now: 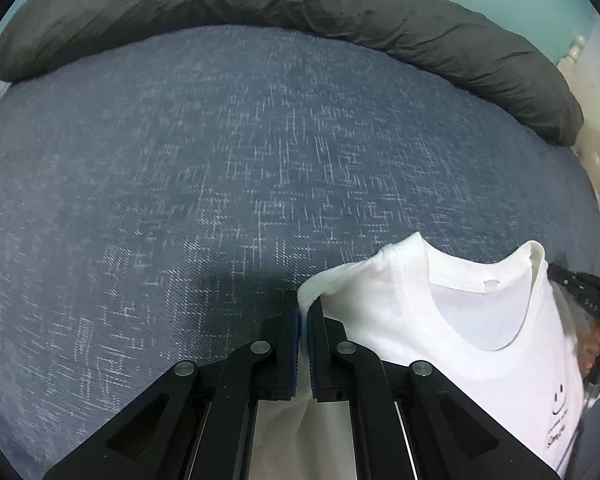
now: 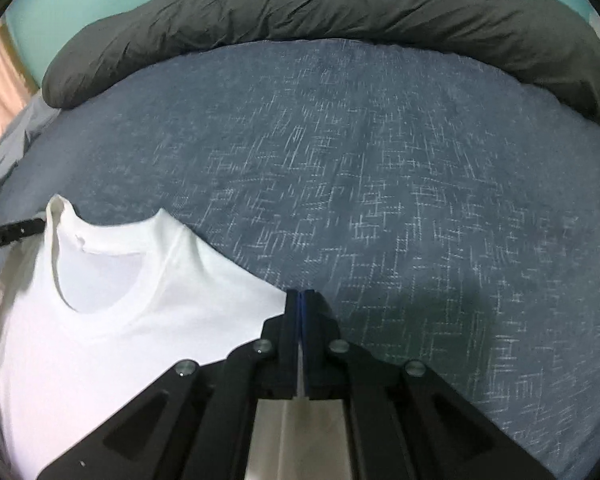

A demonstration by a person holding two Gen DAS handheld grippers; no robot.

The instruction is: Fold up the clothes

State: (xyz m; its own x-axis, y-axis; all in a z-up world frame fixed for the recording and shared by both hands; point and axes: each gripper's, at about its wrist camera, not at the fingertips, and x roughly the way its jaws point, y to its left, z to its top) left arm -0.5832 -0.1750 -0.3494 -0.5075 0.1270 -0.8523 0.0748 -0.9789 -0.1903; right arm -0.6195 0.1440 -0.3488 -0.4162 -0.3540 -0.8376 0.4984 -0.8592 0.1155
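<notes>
Blue-grey woven bedspread [image 1: 220, 160], teal wall behind. Item: white T-shirt [image 1: 480, 320], held up over the bedspread's near edge, round neckline facing the cameras, small black print low on the front. Left gripper [image 1: 304, 312]: fingers clamped on one shoulder's fabric. Right gripper [image 2: 300, 300]: fingers clamped on the other shoulder. Dark grey duvet [image 2: 320, 4] bunched along the far side.
</notes>
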